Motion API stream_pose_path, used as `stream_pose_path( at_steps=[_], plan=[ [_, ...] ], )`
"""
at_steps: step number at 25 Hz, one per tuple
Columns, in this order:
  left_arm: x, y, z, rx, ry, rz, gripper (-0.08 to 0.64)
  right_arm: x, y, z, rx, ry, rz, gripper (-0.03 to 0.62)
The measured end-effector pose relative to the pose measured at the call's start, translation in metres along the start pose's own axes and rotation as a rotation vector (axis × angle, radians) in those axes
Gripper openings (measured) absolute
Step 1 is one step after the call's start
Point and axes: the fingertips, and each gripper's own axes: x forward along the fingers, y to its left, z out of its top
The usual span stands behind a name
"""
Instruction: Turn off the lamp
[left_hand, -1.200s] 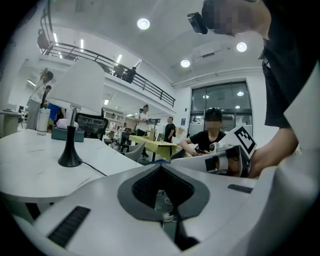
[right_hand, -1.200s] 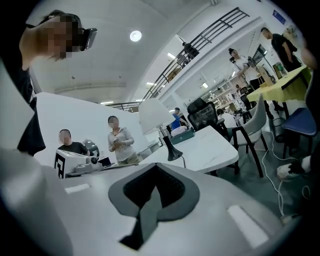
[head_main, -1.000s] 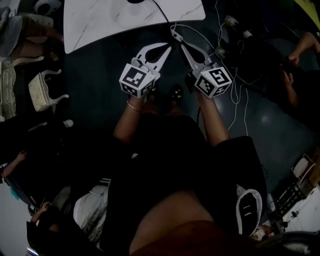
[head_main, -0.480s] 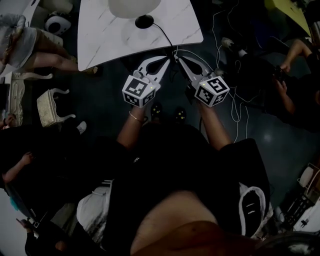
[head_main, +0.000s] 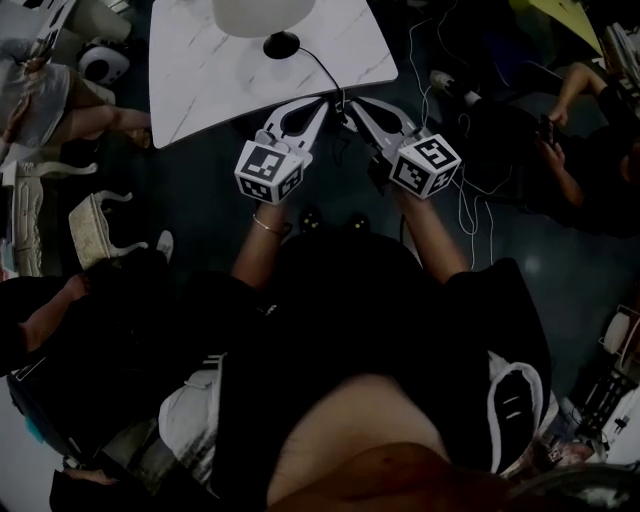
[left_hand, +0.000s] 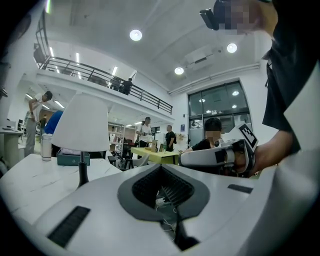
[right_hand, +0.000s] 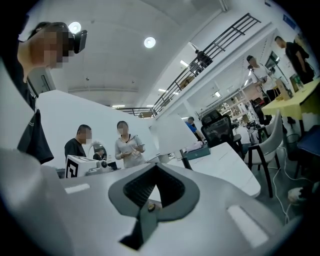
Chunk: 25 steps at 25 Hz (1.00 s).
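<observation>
- A white-shaded lamp (head_main: 262, 12) is seen standing on a white marble table (head_main: 200, 75) at the top of the head view. Its black base (head_main: 281, 45) is set back from the near edge.
- A thin black cord (head_main: 322, 66) is traced from the base across the tabletop and over the near edge, to the spot where the two grippers' tips come together.
- The left gripper (head_main: 327, 101) is held level with its jaws closed tip to tip. Nothing is clearly seen between the pads.
- The right gripper (head_main: 348, 104) is likewise closed. A small round speck is seen in the seam below its pads, and what it is cannot be told.
- Whether the cord is pinched by either gripper cannot be settled from these views.
- Judged risk: if the cord is tugged rather than its switch pressed, the top-heavy lamp could be dragged toward the edge or tipped over.
- Judged risk: with both jaws closed, a small switch could be missed or pushed aside, and the lamp left on.
- Loose white cables (head_main: 470, 190) are spread on the dark floor at the right, so the wrong lead could be caught.
</observation>
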Motion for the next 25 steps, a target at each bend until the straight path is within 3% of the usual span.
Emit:
stream_pose_path(
  at_steps=[15, 25],
  plan=[
    [0.0008, -0.0091, 0.0019, -0.019, -0.004, -0.074, 0.006, -0.0059, 0.0081, 0.0072, -0.017, -0.031, -0.056, 0.000],
    [0.0029, -0.0053, -0.0030, -0.030, 0.006, -0.079, 0.006, -0.0064, 0.0019, 0.0047, -0.001, -0.035, -0.078, 0.000]
  ],
)
